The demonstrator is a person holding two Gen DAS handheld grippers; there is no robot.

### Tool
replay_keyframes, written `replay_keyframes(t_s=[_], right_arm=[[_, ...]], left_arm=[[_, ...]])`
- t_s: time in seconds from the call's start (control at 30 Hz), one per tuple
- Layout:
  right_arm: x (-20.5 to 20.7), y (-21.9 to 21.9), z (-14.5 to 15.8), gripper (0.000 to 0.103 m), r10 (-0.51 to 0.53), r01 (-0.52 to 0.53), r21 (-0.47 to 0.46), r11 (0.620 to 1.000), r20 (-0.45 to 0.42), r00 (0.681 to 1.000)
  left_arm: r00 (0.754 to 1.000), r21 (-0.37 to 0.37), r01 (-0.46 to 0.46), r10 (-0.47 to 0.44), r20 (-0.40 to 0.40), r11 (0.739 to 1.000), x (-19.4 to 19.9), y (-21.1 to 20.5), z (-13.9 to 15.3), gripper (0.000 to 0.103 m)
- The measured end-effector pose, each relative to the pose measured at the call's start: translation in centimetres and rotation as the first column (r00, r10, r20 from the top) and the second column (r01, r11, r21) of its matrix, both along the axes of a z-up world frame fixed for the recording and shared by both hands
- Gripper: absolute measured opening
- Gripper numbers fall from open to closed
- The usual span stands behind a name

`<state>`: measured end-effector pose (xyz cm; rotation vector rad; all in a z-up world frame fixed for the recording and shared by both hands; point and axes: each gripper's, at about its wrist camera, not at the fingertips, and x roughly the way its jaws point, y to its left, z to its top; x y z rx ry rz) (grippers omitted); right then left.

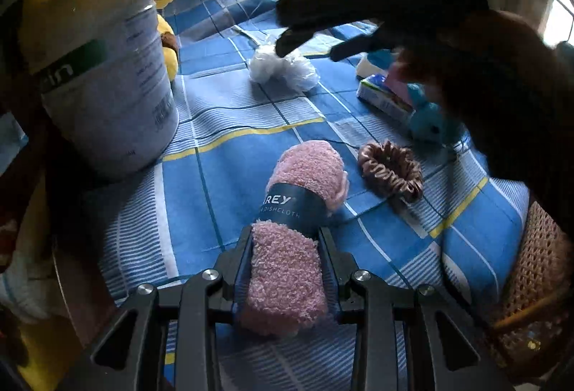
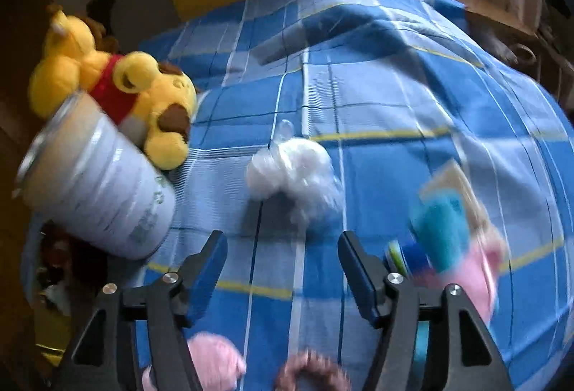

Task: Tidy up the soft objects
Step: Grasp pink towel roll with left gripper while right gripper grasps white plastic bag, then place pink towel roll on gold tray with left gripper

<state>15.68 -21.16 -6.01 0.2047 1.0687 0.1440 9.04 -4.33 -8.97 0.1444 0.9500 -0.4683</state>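
Observation:
My left gripper (image 1: 287,236) is shut on a rolled pink fluffy dishcloth (image 1: 297,211) with a dark blue paper band, held over the blue checked cloth (image 1: 222,125). A brown satin scrunchie (image 1: 390,169) lies just right of it. A white lump in clear plastic (image 1: 281,66) lies further back. My right gripper (image 2: 283,243) is open and empty, above the cloth just short of the white lump (image 2: 294,172); in the left wrist view it shows as a dark shape (image 1: 312,46) over that lump. A yellow bear plush (image 2: 118,93) lies at the left.
A tall grey-white canister (image 1: 107,82) stands at the left, next to the bear. A small box (image 1: 384,96), a blue plush (image 1: 427,125) and pink items (image 2: 480,269) lie at the right. A wicker chair (image 1: 534,269) is at the right edge.

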Motion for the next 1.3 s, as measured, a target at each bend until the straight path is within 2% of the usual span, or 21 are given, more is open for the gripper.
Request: replay_keyframes(t_s=[0.13,0.3,0.37,0.47,0.53,0.73,0.9,0.97,1.3], right_arm=[[4.1,1.1,-1.4,0.066,0.009,-0.012,-0.067,0.998,-0.048,0.999],[7.4,1.9,-3.8,0.065,-0.007,-0.002,-0.081,0.997,-0.109,0.994],[7.7,2.3,-4.2,0.04,0.007,-0.016,-0.083,0.996,-0.11,0.994],[6.9,2.1,-3.3,0.024,-0.001,-0.003,-0.061,0.998,-0.074,0.997],[5.8,2.3,-2.5,0.019,0.014,-0.019,-0.087,0.996,-0.055,0.998],[0.6,2.5,-1.4,0.015,0.074,-0.081,-0.109,0.991,-0.066,0.995],[-3.2,2.3,-3.3,0.014,0.094,-0.106,-0.099,0.989,-0.119,0.989],[-3.4,1.7,-4.9,0.012,0.071,-0.084,-0.075,0.994,-0.158,0.985],[-2.9,0.4,-5.0,0.012,0.039,-0.045,-0.043,0.998,-0.136,0.99]], left_arm=[[1.0,-0.022,-0.005,0.005,-0.012,1.0,0.3,0.5,0.0,0.035],[1.0,-0.023,0.003,-0.003,0.002,1.0,0.0,0.5,-0.1,0.035],[1.0,-0.031,0.001,-0.001,0.003,1.0,-0.2,0.6,-0.1,0.035],[1.0,-0.048,-0.007,0.007,0.001,0.999,-0.3,0.8,-0.2,0.035],[1.0,-0.048,-0.01,0.01,0.006,0.999,-0.3,0.9,-0.2,0.035],[0.999,-0.066,-0.031,0.032,0.005,0.997,-0.6,1.2,-0.1,0.034],[0.999,-0.071,-0.046,0.047,0.01,0.996,-1.3,1.5,0.7,0.033],[0.999,-0.075,-0.051,0.052,0.013,0.996,-1.6,1.7,1.2,0.033],[0.996,-0.118,-0.066,0.073,0.051,0.991,-4.5,3.5,4.1,0.033]])
